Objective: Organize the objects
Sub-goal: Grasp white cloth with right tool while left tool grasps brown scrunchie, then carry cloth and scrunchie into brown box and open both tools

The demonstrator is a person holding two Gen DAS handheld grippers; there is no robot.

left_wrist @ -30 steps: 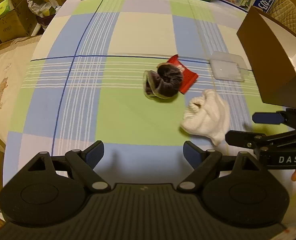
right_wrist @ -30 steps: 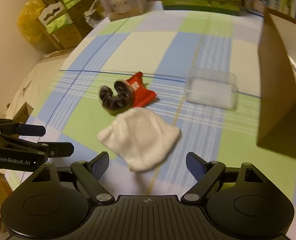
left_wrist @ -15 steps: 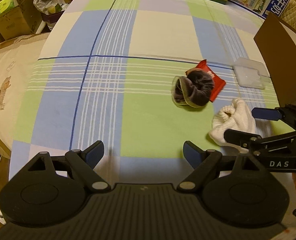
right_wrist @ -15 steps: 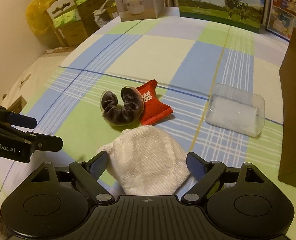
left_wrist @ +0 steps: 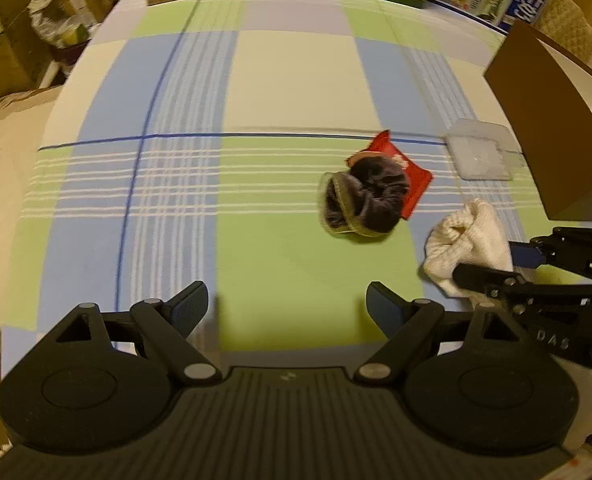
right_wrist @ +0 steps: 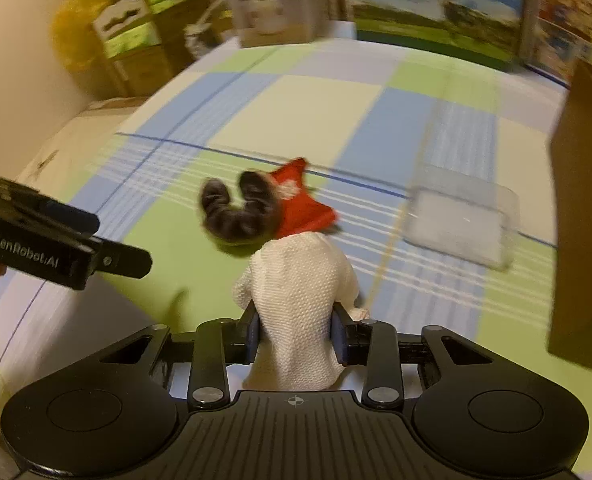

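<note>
- Since the earlier frames the right gripper (right_wrist: 295, 334) has come down over the white knitted cloth (right_wrist: 300, 292) and its jaws have just been closing; the cloth now sits bunched between the two blue pads, which press on its sides.
- Spread over the whole surface (left_wrist: 296, 92) is a checked cover of blue, green and cream squares with thin white and dark blue lines.
- At the right edge stands a brown cardboard box (right_wrist: 580, 216), upright, its open top towards the back of the surface.
- Along the far edge lean printed cartons, one with a cow on a green field (right_wrist: 436, 12).
- Well apart from everything, the left gripper (left_wrist: 285, 304) hangs over a bare green square with its jaws wide and nothing between them.
- Near the box lies a clear plastic container (right_wrist: 464, 220), flat on the cover.
- From the left wrist view the white cloth (left_wrist: 468, 240) rises in a lump just in front of the right gripper's arms.
- Beyond the cloth a dark furry scrunchie (left_wrist: 364, 200) curls in a horseshoe, lying partly on a red snack packet (left_wrist: 412, 176).
</note>
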